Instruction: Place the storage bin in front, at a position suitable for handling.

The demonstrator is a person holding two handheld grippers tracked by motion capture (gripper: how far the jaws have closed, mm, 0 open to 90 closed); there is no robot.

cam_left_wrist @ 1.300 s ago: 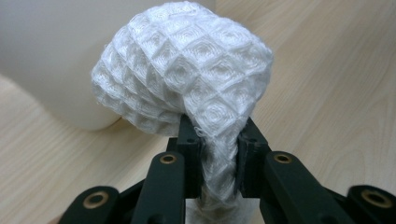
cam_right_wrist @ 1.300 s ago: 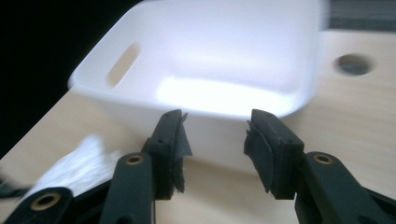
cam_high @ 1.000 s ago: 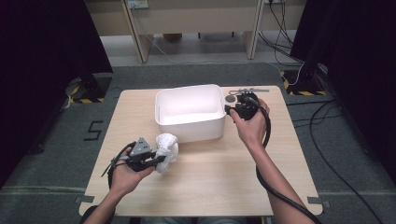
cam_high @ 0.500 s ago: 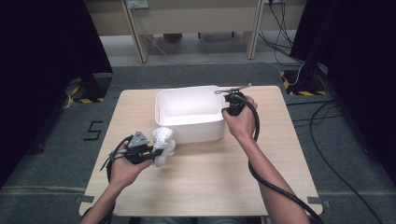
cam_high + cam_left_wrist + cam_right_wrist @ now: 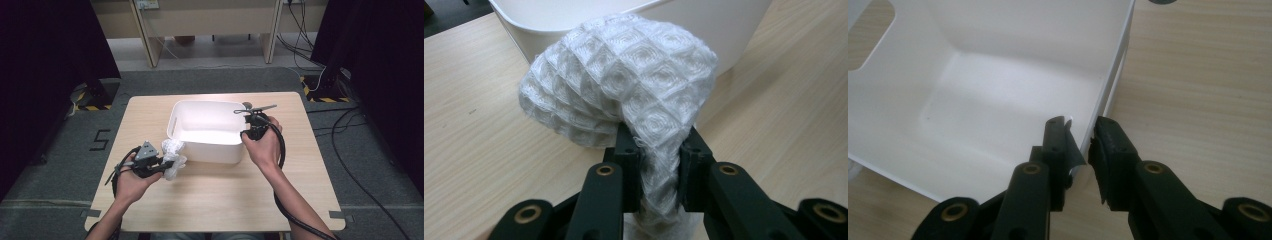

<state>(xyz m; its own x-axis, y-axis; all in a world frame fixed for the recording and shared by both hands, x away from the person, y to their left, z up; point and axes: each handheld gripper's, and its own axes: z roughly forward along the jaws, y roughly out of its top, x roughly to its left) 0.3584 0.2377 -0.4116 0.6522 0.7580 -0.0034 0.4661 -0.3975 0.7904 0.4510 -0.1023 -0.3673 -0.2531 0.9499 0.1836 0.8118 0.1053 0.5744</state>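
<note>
The left gripper (image 5: 656, 165) clamps a crumpled white quilted cloth (image 5: 624, 85) just above the light wooden table (image 5: 225, 200), touching the white rectangular plastic bin (image 5: 210, 131). The right gripper (image 5: 1079, 137), its jaws having just closed then eased slightly, pinches the bin's right wall.

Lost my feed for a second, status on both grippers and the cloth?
Left gripper shut on cloth, beside bin. Right gripper jaws just closing, astride bin's right wall. Bin empty, nothing in the way.
</note>
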